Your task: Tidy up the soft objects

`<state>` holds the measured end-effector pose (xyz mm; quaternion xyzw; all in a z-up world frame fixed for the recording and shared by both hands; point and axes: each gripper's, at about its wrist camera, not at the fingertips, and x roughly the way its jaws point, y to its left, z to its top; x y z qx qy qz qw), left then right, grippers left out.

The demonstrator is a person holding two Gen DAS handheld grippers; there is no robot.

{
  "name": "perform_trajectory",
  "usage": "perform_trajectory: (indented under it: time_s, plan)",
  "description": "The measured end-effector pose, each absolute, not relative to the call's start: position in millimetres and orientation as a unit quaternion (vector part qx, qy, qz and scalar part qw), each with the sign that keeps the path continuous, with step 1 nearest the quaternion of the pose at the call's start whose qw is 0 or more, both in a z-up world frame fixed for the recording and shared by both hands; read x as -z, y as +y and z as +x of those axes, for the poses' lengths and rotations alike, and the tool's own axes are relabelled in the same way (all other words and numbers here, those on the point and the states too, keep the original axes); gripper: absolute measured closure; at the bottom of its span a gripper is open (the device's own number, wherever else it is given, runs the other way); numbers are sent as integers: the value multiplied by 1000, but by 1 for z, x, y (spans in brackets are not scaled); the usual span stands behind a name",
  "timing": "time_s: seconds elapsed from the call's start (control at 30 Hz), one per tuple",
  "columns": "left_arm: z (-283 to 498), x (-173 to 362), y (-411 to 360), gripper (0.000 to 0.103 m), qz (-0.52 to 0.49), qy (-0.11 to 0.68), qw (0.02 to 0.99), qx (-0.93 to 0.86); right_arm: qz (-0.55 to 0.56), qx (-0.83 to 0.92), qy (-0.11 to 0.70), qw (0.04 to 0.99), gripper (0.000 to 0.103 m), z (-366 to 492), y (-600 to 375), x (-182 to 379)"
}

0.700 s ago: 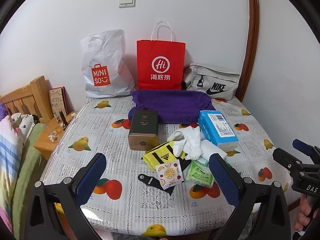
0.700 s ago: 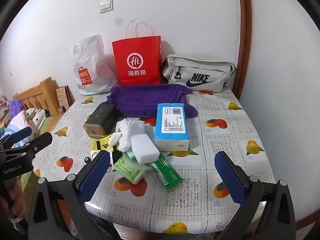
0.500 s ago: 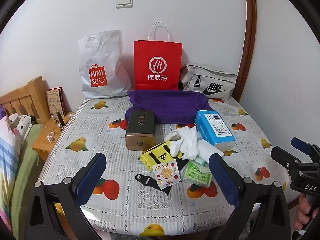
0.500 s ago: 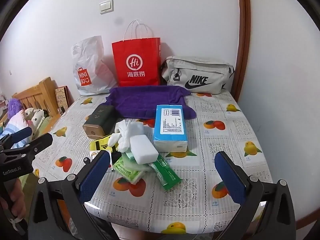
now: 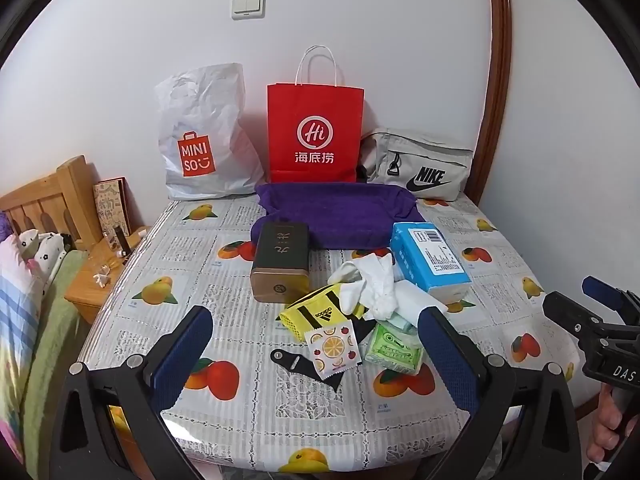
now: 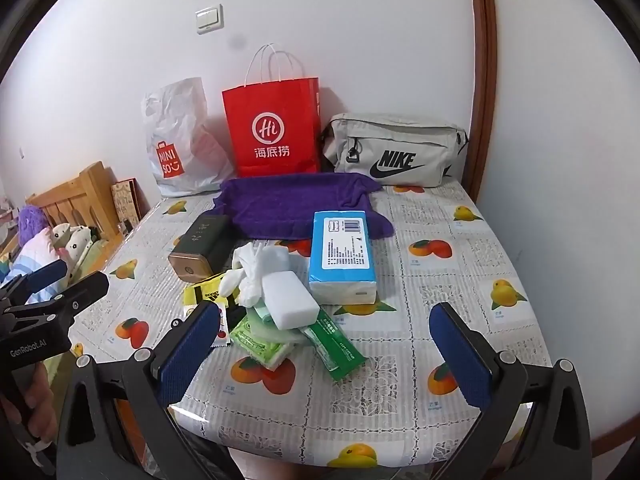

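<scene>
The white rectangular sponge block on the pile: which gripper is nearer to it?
Right, though only slightly. The white sponge block lies just ahead of the right gripper, toward its left finger. From the left gripper it sits ahead and rightward.

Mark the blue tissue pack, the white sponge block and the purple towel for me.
blue tissue pack (image 6: 345, 245): right wrist view, centre of its printed top.
white sponge block (image 6: 289, 299): right wrist view, middle of its top face.
purple towel (image 5: 340, 212): left wrist view, middle of the fabric.

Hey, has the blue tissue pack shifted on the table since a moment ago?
No. The blue tissue pack still lies just in front of the purple towel, its far end against the towel's front edge as before.
</scene>
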<state>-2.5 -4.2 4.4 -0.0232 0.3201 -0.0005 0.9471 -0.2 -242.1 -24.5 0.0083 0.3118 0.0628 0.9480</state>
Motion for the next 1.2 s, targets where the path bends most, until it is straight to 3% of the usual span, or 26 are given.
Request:
perform_trajectory:
  time_s: [1.2]
  plan:
    - [-5,-8,-4,0,-21,318,948,-2,16,-68,303,950,0,-6,-241,23]
